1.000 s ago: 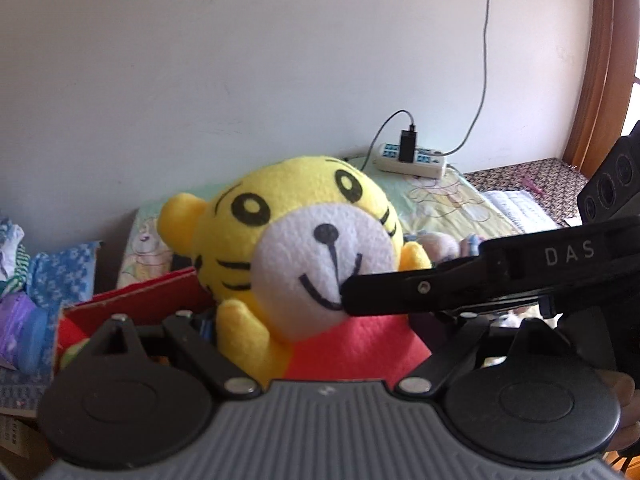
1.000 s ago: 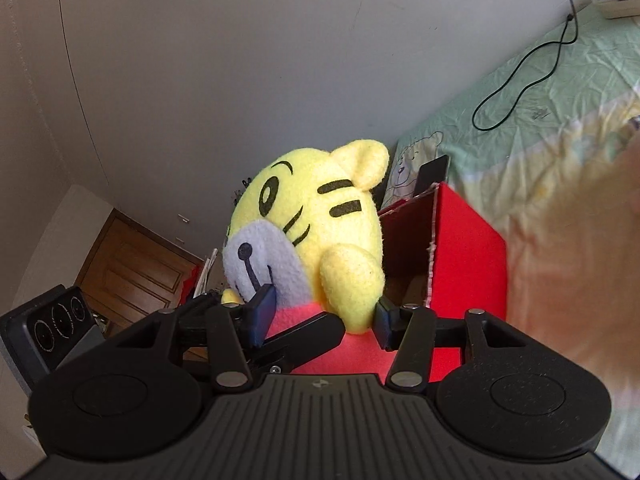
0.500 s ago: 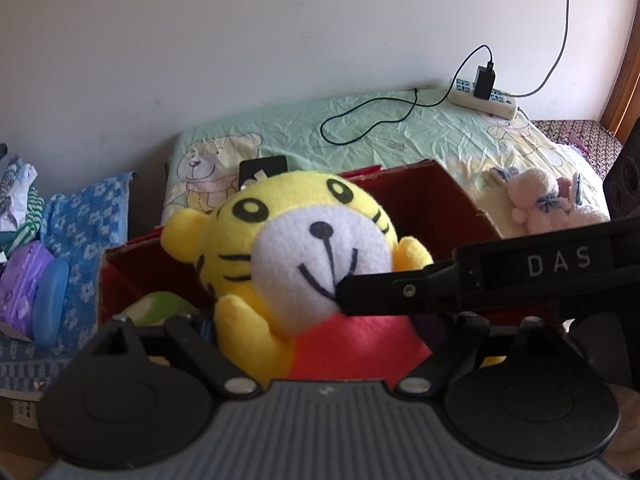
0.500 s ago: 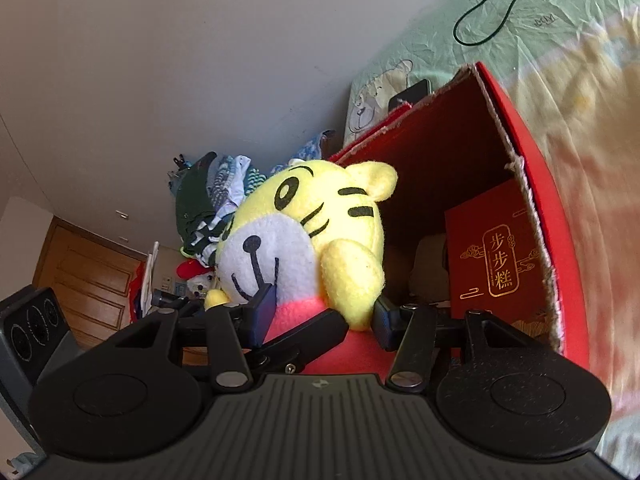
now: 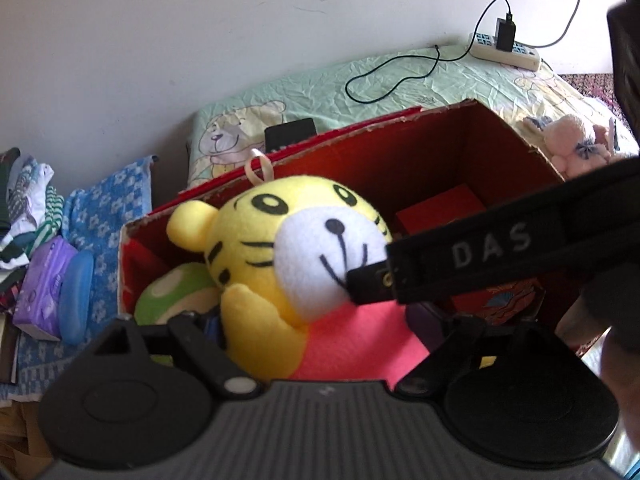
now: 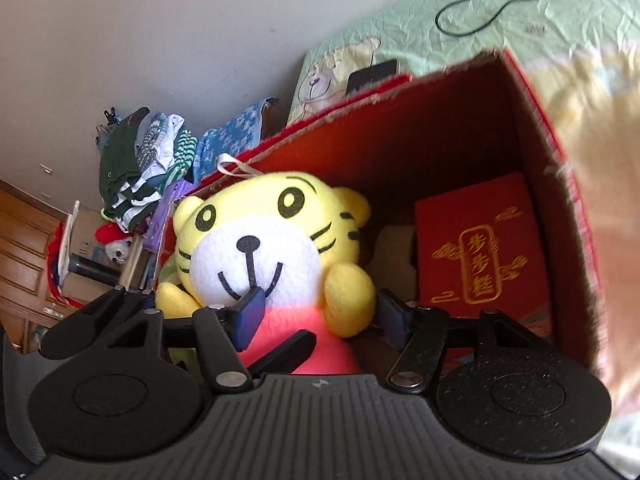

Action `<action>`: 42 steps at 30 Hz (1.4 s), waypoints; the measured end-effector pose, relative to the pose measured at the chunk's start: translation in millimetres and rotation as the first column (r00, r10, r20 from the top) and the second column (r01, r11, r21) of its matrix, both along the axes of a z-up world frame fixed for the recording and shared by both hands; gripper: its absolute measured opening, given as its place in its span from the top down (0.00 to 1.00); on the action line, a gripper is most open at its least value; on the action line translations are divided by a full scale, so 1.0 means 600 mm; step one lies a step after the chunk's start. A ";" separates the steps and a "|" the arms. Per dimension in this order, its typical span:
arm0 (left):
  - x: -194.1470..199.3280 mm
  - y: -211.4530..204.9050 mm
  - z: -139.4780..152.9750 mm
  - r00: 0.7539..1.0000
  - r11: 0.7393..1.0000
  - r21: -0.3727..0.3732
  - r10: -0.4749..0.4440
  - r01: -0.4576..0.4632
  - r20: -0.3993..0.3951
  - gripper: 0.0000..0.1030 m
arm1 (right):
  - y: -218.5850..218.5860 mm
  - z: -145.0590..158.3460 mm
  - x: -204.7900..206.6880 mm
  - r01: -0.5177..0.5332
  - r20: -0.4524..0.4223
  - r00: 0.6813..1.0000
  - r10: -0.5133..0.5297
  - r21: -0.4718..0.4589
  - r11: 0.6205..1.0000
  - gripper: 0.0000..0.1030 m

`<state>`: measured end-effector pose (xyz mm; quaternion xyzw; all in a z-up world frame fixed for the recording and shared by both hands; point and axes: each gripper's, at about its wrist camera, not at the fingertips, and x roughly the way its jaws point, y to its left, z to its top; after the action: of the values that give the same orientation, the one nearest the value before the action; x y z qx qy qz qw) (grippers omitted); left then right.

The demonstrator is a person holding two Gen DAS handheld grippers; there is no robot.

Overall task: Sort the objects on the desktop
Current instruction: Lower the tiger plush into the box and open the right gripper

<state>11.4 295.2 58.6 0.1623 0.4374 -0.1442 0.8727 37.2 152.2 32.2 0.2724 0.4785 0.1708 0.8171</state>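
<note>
Both your left claw (image 5: 320, 336) and right claw (image 6: 316, 320) pinch the tiger plush (image 6: 272, 240) over the red box (image 6: 440, 120) ahead; lower, then release

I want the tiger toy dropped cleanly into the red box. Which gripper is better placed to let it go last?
Probably the right gripper. Its blue pads sit on either side of the tiger toy's red body, over the red box. The left gripper's own fingertips are hidden behind the toy.

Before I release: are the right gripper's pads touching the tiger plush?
Touching. The right wrist view shows the right gripper closed on the tiger plush: its blue pads press the red body from both sides.
</note>
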 end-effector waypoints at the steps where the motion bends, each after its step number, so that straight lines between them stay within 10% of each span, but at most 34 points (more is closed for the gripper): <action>1: -0.002 0.000 0.001 1.000 1.000 0.001 -0.003 0.003 0.003 0.15 | -0.002 0.003 -0.003 -0.002 0.011 1.000 0.002 -0.008 1.000 0.37; 13: -0.023 0.019 0.047 0.998 0.998 -0.058 0.030 -0.027 0.057 0.17 | 0.011 0.005 0.007 0.003 0.029 1.000 0.002 -0.175 0.985 0.62; 22: -0.018 0.016 0.027 0.996 0.997 0.034 0.072 -0.074 0.059 0.25 | 0.050 -0.031 0.034 -0.051 -0.070 0.997 0.044 -0.102 0.993 0.81; 42: -0.021 0.010 0.040 0.987 0.988 0.048 0.140 -0.144 0.084 0.10 | 0.021 0.021 -0.015 0.059 0.092 0.995 -0.038 -0.248 0.967 0.53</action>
<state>-0.9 301.3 82.4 0.1598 0.4163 -0.0630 0.8929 28.1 164.9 44.9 0.1711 0.4537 0.1007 0.8688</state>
